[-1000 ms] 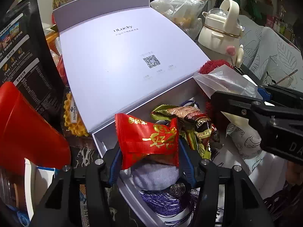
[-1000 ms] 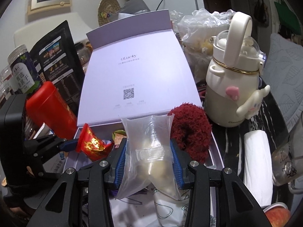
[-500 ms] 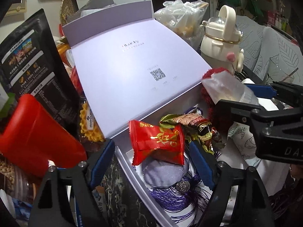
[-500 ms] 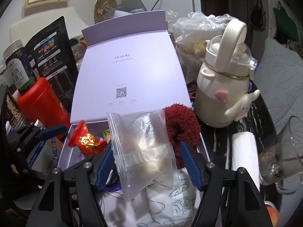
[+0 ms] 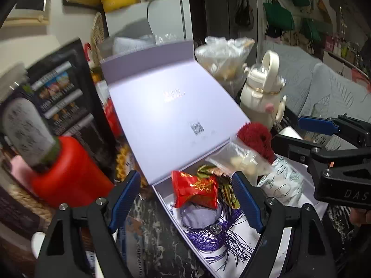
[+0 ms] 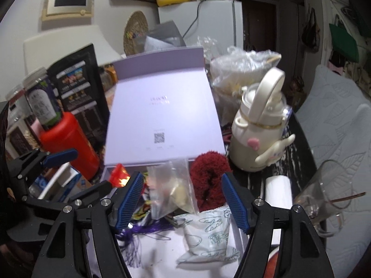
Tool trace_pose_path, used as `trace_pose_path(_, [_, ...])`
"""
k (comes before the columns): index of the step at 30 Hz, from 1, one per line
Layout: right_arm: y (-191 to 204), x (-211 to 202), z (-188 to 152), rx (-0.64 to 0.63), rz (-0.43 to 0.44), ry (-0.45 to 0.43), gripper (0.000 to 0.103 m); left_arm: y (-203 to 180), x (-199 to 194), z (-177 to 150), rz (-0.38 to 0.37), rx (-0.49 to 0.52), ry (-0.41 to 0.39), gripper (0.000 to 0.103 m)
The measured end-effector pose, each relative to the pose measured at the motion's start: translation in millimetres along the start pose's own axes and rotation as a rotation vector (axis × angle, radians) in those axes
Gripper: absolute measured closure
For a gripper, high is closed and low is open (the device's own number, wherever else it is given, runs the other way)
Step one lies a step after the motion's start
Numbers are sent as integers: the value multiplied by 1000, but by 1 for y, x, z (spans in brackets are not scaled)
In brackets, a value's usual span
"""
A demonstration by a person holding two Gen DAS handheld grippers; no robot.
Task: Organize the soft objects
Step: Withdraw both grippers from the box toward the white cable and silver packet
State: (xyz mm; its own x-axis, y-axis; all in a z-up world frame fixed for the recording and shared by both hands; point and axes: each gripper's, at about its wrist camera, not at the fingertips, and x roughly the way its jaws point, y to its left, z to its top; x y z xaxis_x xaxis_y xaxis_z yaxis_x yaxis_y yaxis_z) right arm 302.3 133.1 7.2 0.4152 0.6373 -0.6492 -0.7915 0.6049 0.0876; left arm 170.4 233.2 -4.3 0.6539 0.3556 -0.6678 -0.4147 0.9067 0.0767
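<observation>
Left wrist: red foil packet (image 5: pixel 196 192), gold print, crinkled, lying in lavender box (image 5: pixel 162 199); left gripper (image 5: pixel 185 199) apart, empty. Right wrist: clear pouch (image 6: pixel 171 187) in box; right gripper (image 6: pixel 183 199) apart.

The printed line on the open lid (image 5: pixel 176 106) is smeared by blur in both views and cannot be read. The jar's label (image 5: pixel 22 125) on the red canister (image 5: pixel 67 173) is also blurred beyond reading. The lower frame edge cuts off both tongs' bodies. The grey pouch (image 5: pixel 197 215) is partly hidden under the red packet (image 5: pixel 197 191). The clear bag's (image 6: pixel 171 190) contents are pale lumps, too vague to name. The glass (image 6: pixel 324 192) blurs at the right.
</observation>
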Motion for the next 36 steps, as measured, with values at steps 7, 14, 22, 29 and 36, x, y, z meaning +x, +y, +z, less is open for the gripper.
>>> trace_pose_path(7, [15,-46,10,-17,-13,-69,33,6,-48,12,0,-6,-84,22])
trace_pose_path(14, [33,-99,11,-47,-30,-140,33,1,-95,17,-5,4,-163,22])
trace_pose_path(22, [43,-154,-3,-46,-60,-209,33,-10,-143,11,-7,23,-230,22])
trace_pose_path(29, [47,-190,-26,-41,-73,-246,26,-19,-172,-6,-34,20,-271,3])
trace_pose_path(36, [50,-214,-55,-24,-97,-248,23,-33,-189,-29,-63,41,-287,3])
